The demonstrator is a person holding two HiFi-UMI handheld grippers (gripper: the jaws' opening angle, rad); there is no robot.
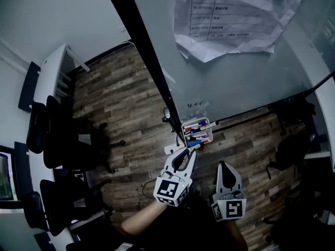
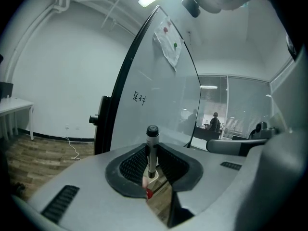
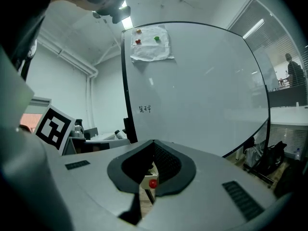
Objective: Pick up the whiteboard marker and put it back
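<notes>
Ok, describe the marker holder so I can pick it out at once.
Find the big whiteboard and follow its black frame edge down to the lower corner. There, just ahead of the left gripper, sits a small white holder; it is the only container around, filled with red- and blue-capped markers.

Glossy whiteboard (image 1: 235, 82), wood-plank floor (image 1: 120, 98), smooth plastic whiteboard marker (image 2: 152, 150)

Head view steeply down; both gripper views toward whiteboard (image 3: 202, 90)
</notes>
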